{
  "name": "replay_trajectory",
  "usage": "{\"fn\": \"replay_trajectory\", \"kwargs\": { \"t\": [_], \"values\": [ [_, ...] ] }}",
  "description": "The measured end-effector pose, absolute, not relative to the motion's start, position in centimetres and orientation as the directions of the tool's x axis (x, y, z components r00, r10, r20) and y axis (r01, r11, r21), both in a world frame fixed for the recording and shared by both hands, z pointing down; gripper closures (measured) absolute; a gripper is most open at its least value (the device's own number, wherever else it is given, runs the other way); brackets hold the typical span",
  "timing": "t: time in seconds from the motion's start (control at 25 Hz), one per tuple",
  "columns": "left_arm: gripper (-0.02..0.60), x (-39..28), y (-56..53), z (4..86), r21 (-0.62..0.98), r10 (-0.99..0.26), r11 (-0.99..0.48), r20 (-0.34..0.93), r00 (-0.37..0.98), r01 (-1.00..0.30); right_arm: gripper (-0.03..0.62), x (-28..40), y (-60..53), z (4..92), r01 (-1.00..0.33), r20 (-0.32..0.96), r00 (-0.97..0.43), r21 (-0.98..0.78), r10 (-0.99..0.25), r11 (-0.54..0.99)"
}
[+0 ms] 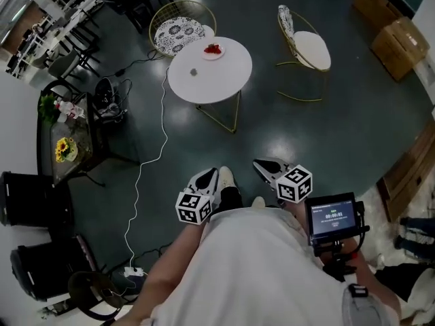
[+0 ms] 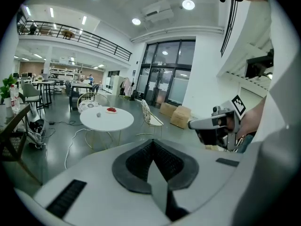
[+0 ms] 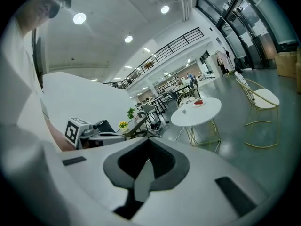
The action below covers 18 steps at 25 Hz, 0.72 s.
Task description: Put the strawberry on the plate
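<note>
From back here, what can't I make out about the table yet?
- Red thing on the small white plate: too small and far in every view to call a strawberry.
- Small grey object on the round white table: too small to identify.

A plate [image 1: 205,53] holding what seemed a strawberry [image 1: 213,48] sat at the tabletop's [image 1: 217,80] far edge; one chair [image 1: 178,27] stood behind it, another chair [image 1: 307,46] to its right.

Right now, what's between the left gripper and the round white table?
Head view: only bare dark floor separates the left gripper from the round white table; a thin white cable runs alongside.
</note>
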State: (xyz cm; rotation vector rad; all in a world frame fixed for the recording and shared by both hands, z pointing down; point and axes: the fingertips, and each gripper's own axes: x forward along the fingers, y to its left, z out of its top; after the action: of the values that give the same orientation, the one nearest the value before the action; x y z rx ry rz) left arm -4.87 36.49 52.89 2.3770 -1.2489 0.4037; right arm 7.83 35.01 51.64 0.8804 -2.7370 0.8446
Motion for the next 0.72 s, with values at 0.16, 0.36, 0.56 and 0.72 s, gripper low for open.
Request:
{"fn": "replay_trajectory", "kwargs": {
  "t": [0.16, 0.36, 0.56, 0.72],
  "values": [
    [0.574, -4.96, 36.54, 53.02, 0.225, -0.713, -0.503, 0.438, 0.548, -0.834, 0.586, 7.73, 34.98, 51.86, -0.570, 0.292, -0.821, -0.472, -0.491, 0.673],
    [0.574, -5.14, 36.69, 53.19, 0.222, -0.714, -0.499, 0.442, 0.543, -0.838, 0.586, 7.85, 35.04, 52.13, -0.571, 0.296, -0.820, -0.479, -0.490, 0.667],
    [0.574, -5.25, 36.67, 53.35, 0.222, -0.717, -0.493, 0.443, 0.538, -0.841, 0.586, 7.81, 35.20, 52.48, -0.568, 0.296, -0.822, -0.486, -0.486, 0.664],
    [0.574, -5.24, 36.94, 53.37, 0.221, -0.718, -0.490, 0.447, 0.534, -0.843, 0.586, 7.78, 35.39, 52.58, -0.568, 0.298, -0.822, -0.490, -0.485, 0.662]
  ]
}}
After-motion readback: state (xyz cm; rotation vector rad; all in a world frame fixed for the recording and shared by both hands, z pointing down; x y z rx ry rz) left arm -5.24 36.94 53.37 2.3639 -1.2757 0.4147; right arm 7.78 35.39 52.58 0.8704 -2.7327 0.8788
